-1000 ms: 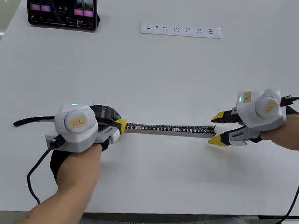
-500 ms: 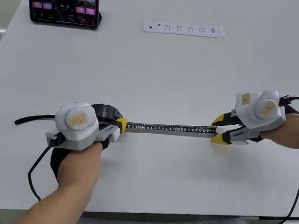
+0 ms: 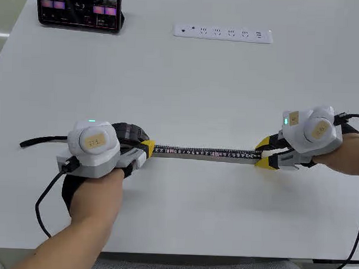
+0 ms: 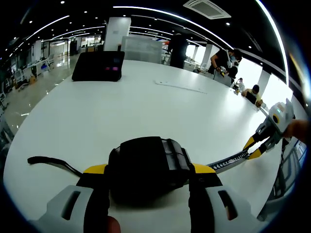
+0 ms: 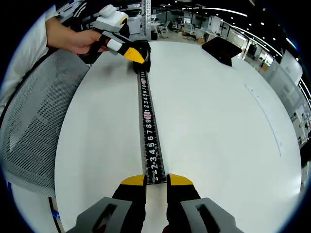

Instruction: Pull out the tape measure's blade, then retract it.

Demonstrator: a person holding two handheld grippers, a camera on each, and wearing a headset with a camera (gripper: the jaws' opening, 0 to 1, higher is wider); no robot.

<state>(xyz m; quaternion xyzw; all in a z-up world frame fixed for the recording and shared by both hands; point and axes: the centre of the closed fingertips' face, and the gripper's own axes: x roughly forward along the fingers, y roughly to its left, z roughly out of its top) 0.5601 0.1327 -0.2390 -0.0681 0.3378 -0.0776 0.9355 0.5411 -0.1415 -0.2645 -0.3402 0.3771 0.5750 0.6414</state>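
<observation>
The black case (image 3: 131, 133) sits clamped across its sides between the yellow-tipped jaws of the left gripper (image 3: 138, 143), at 9 o'clock on the white table (image 3: 187, 81) in the head view; the rest of the tape's coil is inside the case, out of sight; the blade (image 3: 205, 152) comes out of the case's 3 o'clock side and lies flat and straight along the table, its printed numbers up; its far end is pinched between the closed jaws of the right gripper (image 3: 262, 154) at 3 o'clock, and the right gripper view shows the low numbers and the end lying between the two yellow tips; a black strap (image 3: 40, 142) trails from the case toward 9 o'clock, flat on the table; a black cable (image 3: 44, 206) loops from the left gripper's rear toward 7 o'clock and off the near edge; a white strip (image 3: 222, 33) lies at 12 o'clock and a lit tablet (image 3: 78, 7) stands at 11 o'clock, both well apart from the blade, with broad bare table between; a narrower bare band runs between the blade and the near edge at 6 o'clock, where a grey mesh chair (image 3: 192, 268) shows just past the edge; the table's left edge slants away at 10 o'clock, well apart from the left gripper.
</observation>
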